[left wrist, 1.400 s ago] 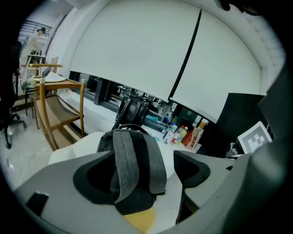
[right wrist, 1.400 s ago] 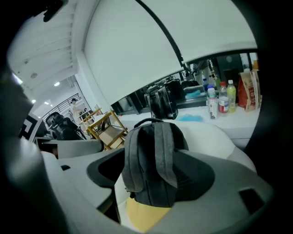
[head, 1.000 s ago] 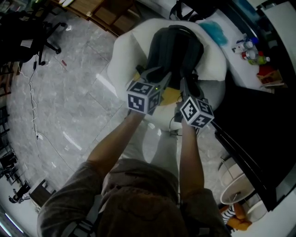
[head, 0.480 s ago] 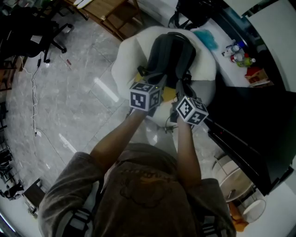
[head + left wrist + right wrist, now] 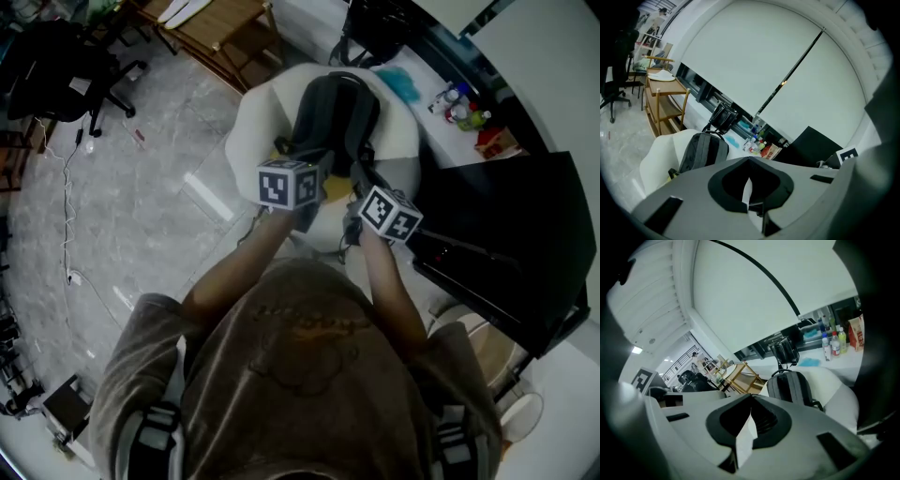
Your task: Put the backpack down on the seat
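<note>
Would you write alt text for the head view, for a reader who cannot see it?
A dark grey backpack stands on a white seat; the person holds the left gripper and right gripper near it, both shut and empty.

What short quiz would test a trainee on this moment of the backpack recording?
1. True or false: the backpack rests on the white seat.
2. Pick one. The left gripper and right gripper are: A) both shut with nothing between the jaws; B) both clamped on a strap; C) one open, one shut.
3. Short answer: what kind of item stands in a small group on the white counter beyond the seat?

Key: 1 true. 2 A. 3 bottles.
</note>
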### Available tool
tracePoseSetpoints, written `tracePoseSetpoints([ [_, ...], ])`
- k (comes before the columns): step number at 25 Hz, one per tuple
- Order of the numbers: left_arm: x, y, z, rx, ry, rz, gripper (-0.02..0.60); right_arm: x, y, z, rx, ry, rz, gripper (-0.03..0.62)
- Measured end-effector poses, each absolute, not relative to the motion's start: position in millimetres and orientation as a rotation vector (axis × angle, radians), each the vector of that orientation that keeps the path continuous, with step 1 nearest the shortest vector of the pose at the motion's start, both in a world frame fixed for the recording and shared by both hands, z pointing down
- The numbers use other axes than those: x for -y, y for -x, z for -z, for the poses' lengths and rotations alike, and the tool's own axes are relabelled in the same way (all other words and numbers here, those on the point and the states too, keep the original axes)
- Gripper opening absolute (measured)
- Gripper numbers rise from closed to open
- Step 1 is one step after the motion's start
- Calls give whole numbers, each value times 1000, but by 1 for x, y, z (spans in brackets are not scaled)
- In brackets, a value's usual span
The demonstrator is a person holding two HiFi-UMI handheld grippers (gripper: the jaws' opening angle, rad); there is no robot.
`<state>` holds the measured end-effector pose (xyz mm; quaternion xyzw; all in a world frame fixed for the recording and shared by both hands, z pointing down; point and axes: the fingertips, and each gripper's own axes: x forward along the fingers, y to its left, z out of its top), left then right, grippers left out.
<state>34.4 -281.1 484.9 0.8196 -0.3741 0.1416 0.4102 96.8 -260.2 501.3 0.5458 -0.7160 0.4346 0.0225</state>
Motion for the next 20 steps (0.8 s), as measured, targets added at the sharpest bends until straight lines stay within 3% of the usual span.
tracePoseSetpoints([
  [8, 254, -35, -449, 880, -2117, -350, 0, 239, -95, -464, 2306, -1610, -1357, 0],
  [20, 214, -33, -352, 736, -2522, -326, 0, 204, -79, -342, 2646, -1430, -735, 0],
])
